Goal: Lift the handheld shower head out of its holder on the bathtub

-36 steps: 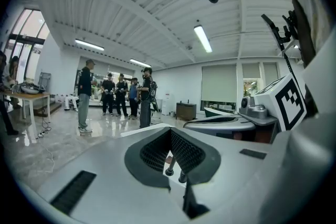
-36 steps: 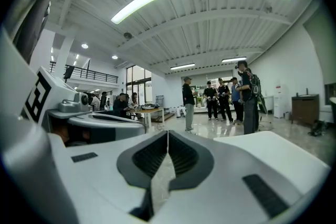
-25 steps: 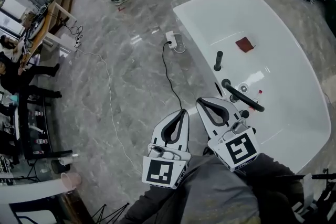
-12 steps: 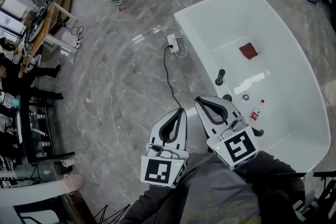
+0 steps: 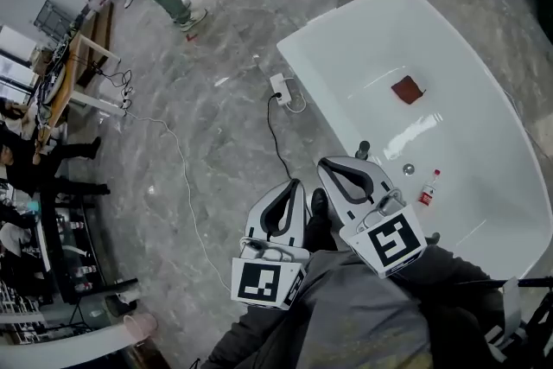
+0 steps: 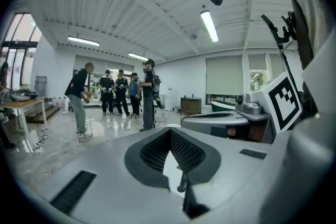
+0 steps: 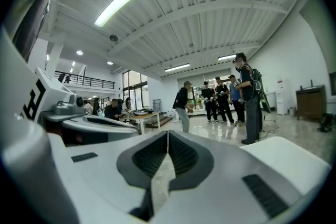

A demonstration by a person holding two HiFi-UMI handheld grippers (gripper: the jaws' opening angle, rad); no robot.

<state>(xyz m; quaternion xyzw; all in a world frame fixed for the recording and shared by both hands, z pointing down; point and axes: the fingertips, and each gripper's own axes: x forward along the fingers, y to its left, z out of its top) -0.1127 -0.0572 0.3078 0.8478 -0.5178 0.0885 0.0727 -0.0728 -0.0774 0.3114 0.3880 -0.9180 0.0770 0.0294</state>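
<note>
The white bathtub (image 5: pixel 484 212) fills the right of the head view. On its near rim stands one black post (image 5: pixel 363 149), just beyond my right gripper (image 5: pixel 333 162). The other black fittings on the rim, the handheld shower head among them, are hidden behind that gripper. My left gripper (image 5: pixel 298 183) hangs beside it over the floor, short of the tub. Both pairs of jaws meet at the tips with nothing between them. In the left gripper view the left gripper (image 6: pixel 170 130) frames a black post (image 6: pixel 182 183) and the white tub. The right gripper (image 7: pixel 168 134) faces the hall.
In the tub lie a red-brown cloth (image 5: pixel 407 89), a small red-capped bottle (image 5: pixel 427 190) and the drain (image 5: pixel 408 169). A white power strip (image 5: pixel 281 86) with a black cable lies on the marble floor by the tub. Several people (image 7: pixel 231 99) stand farther off. Tables (image 5: pixel 60 73) line the left.
Both grippers have travelled along the tub's side together. The tub rim's black fittings have slid down the head view, and all but one post now sit behind the right gripper.
</note>
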